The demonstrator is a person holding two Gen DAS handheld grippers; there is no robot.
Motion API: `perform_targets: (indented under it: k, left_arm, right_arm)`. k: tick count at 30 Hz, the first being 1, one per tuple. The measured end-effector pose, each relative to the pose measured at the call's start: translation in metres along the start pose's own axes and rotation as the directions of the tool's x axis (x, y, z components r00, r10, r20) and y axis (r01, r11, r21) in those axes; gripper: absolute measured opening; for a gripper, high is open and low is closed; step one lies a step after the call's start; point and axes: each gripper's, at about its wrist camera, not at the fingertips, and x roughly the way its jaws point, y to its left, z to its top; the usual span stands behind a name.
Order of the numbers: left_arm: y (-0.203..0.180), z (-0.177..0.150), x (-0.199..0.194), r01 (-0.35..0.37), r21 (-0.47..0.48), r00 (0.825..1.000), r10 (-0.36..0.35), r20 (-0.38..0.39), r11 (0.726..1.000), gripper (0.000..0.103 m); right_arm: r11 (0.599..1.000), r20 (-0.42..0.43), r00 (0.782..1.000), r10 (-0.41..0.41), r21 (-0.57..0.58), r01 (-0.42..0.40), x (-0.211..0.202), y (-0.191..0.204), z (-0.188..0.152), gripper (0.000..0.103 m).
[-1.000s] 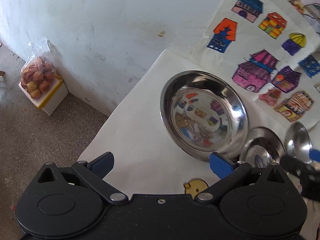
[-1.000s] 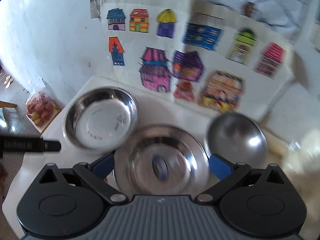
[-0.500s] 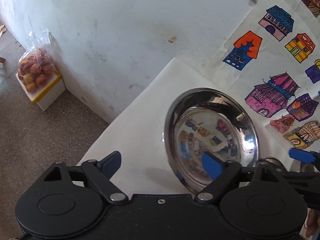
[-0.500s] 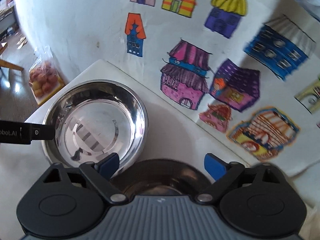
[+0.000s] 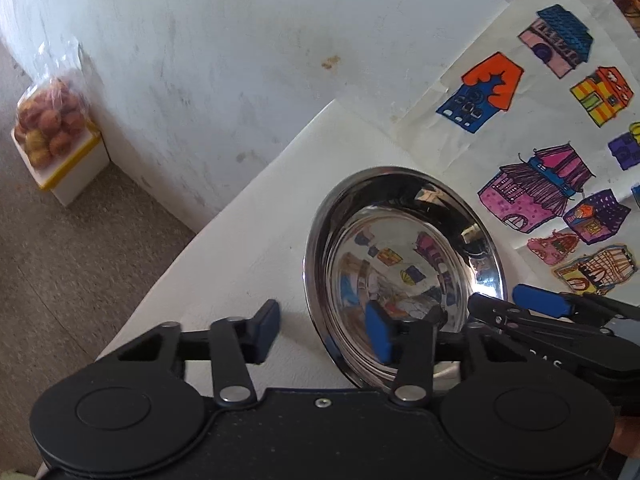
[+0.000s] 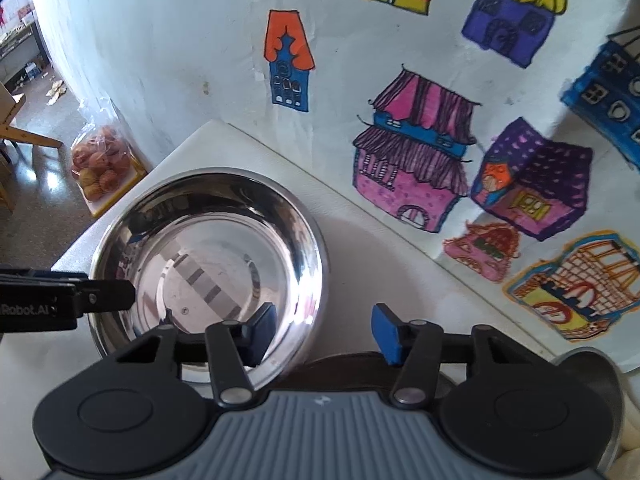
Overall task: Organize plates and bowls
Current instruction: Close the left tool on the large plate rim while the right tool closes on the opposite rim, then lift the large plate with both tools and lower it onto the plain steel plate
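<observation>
Shiny round steel bowl [image 5: 404, 264] near table's [image 5: 240, 248] left back corner. Left gripper [image 5: 324, 330], right gripper [image 6: 322, 334] straddle opposite rims, jaws just closing, not yet pinching. Light, rigid, slippery; grip thin rim.

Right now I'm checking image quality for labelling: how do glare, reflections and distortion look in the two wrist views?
Left wrist: sharp, the steel bowl mirrors the house drawings; wall edges bow from the fisheye. Right wrist: sharp too, bowl shows pale glare and a striped reflection; drawings curve outward.

Shiny steel bowl [image 6: 208, 256], blue-padded tongs [image 6: 324, 332], brightly coloured house drawings [image 6: 412, 168].
</observation>
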Motion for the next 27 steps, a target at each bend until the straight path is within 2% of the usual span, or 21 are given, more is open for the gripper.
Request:
perform_targets:
  k: [1,2,3,4,5,7,15,22,27]
  left_arm:
    - [0.000,0.000,0.000,-0.002,-0.007,1.000,0.002,0.002,1.000,0.040]
    - [0.001,0.001,0.001,-0.002,-0.012,1.000,0.002,0.002,1.000,0.037]
    - [0.001,0.002,0.001,0.000,-0.021,1.000,0.000,0.000,1.000,0.029]
    - [0.002,0.002,0.002,0.002,-0.032,1.000,-0.002,-0.004,0.999,0.021]
    - [0.003,0.002,0.003,0.002,-0.040,1.000,-0.002,-0.006,0.999,0.016]
    - [0.004,0.002,0.003,-0.013,-0.048,1.000,0.013,-0.004,0.999,0.011]
    - [0.003,0.000,-0.009,-0.012,-0.008,1.000,0.012,0.010,1.000,0.010]
    - [-0.003,-0.004,-0.042,0.018,0.061,0.999,-0.020,0.032,0.998,0.010]
    - [-0.021,-0.023,-0.066,0.039,0.116,0.999,-0.043,0.032,0.993,0.011]
  right_arm:
    - [1.000,-0.001,1.000,0.004,0.003,-0.004,0.002,0.001,0.001,0.054]
    - [1.000,-0.003,1.000,0.005,0.003,-0.005,0.004,0.002,0.001,0.048]
    - [1.000,-0.006,1.000,0.007,0.004,-0.007,0.006,0.003,0.002,0.040]
    - [1.000,-0.011,1.000,0.010,0.007,-0.009,0.009,0.004,0.002,0.036]
    - [1.000,-0.014,1.000,0.014,0.012,-0.014,0.011,0.005,0.002,0.029]
    - [0.999,-0.013,1.000,0.025,0.027,-0.025,0.014,0.006,0.002,0.023]
    - [0.998,0.027,0.999,0.033,0.059,-0.034,0.003,0.008,-0.005,0.018]
    - [0.998,0.090,0.995,0.050,0.043,-0.054,-0.045,0.005,-0.024,0.018]
    - [0.994,0.128,0.990,0.052,0.087,-0.063,-0.082,-0.001,-0.042,0.018]
